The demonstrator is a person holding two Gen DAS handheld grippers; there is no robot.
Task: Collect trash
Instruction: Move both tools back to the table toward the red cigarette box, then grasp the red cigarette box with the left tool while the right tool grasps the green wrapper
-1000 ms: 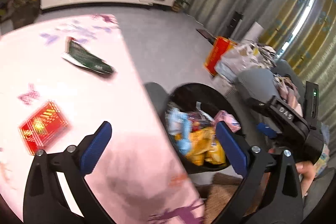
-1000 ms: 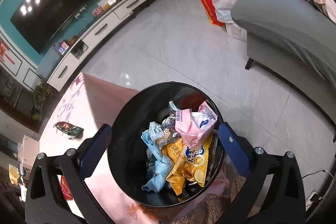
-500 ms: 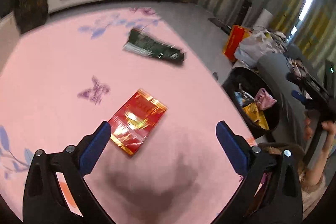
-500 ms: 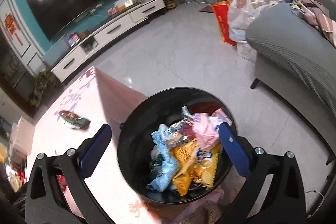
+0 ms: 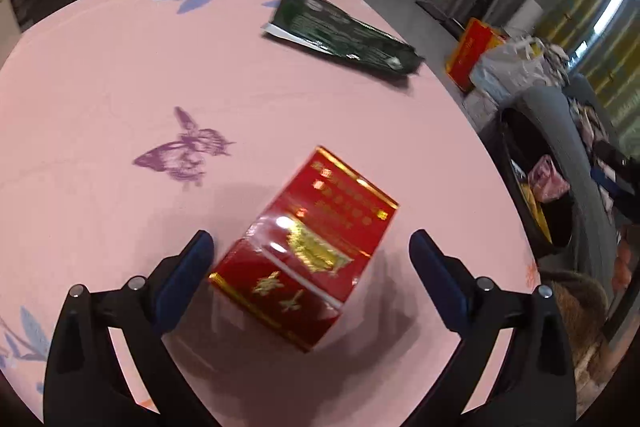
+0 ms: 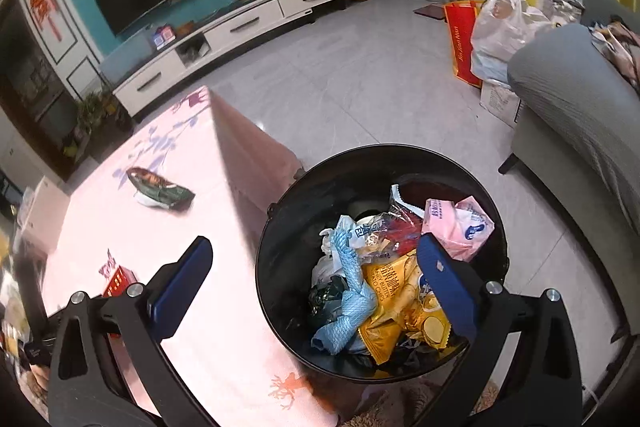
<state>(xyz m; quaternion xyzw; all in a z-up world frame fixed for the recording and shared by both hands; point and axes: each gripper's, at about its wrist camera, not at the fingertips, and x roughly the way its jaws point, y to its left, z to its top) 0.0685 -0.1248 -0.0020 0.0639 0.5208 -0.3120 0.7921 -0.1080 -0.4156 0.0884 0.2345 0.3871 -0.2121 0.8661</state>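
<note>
The left tool [image 5: 310, 267] hangs wide open over the red packet [image 5: 306, 251], which lies flat on the pink table [image 5: 120, 67] in the lower middle of the left wrist view; its fingers sit either side of the packet's near end and grip nothing. The step in hand looks to be picking up this packet. To do it well, the tool should come down squarely until both fingertips [image 5: 192, 259] straddle the packet's narrow width, then close on an edge or pinch the foil up, since a flat glossy wrapper is likely to slide across the cloth if pushed from one side only. A second piece of trash, the dark green wrapper [image 5: 340, 31], lies in the upper middle, near the table's far edge. The right tool [image 6: 316, 267] is also spread open and empty, poised above the black bin [image 6: 288, 227] at lower right, already heaped with wrappers.
</note>
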